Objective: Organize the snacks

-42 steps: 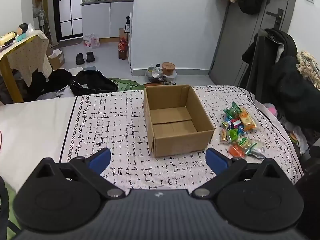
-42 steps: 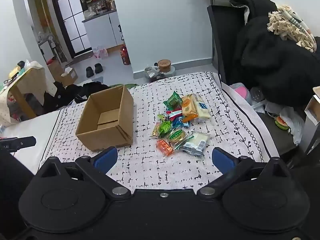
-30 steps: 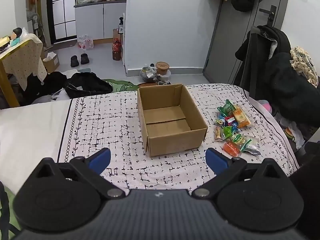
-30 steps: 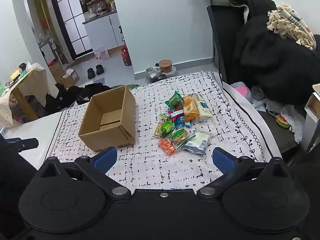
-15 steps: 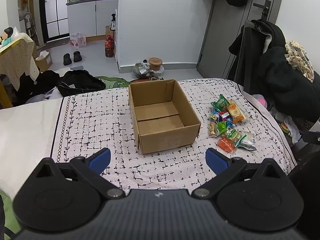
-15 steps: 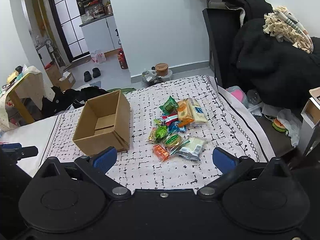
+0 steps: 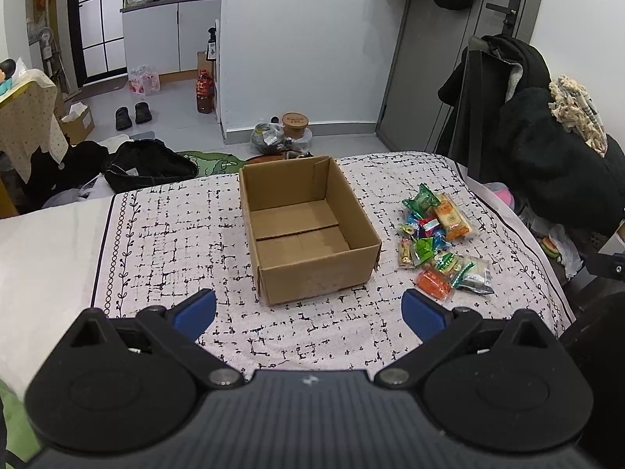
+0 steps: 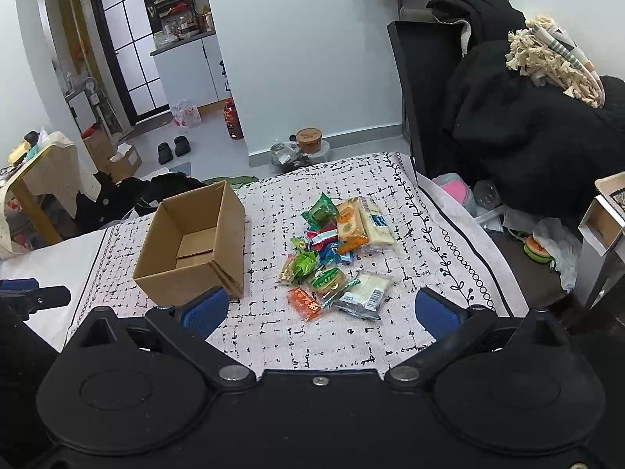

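Both views have pulled back and steadied over the last second; left gripper [image 7: 308, 310] and right gripper [image 8: 320, 310] both released, empty; cardboard box [image 7: 308, 230] empty at 12 o'clock, snack pile [image 8: 336, 254] untouched at its 3 o'clock; sorting not yet begun.

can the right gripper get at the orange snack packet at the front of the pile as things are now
Probably yes: the right gripper is open and empty, and the orange snack packet lies uncovered at the pile's near edge.
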The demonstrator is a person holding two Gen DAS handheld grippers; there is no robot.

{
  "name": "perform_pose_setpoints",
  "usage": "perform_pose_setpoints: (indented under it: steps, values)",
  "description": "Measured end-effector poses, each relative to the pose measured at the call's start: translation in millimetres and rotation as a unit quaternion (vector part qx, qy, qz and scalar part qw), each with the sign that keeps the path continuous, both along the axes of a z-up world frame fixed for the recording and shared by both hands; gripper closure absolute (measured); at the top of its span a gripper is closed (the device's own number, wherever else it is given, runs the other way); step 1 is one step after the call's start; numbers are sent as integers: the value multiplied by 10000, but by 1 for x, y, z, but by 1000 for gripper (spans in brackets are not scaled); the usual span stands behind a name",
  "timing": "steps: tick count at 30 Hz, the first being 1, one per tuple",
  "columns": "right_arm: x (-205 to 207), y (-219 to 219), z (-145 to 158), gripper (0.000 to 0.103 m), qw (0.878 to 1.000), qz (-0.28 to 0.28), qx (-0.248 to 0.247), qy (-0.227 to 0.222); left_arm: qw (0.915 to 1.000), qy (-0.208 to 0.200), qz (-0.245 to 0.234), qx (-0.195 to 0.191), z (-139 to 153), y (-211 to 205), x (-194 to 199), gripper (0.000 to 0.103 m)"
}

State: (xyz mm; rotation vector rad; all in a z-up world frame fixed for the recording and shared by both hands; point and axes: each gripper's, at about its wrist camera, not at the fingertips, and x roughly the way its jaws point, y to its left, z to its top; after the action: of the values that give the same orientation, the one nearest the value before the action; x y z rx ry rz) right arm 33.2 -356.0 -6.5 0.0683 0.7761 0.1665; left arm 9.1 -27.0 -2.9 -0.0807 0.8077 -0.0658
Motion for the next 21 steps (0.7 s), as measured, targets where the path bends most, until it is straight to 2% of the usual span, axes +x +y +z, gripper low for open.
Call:
perform_pose_setpoints:
  steps: [21]
  values:
    - [2, 3, 0, 0, 10000, -3, -40, -23, 10000, 6, 19, -70, 1, 10, 0, 2]
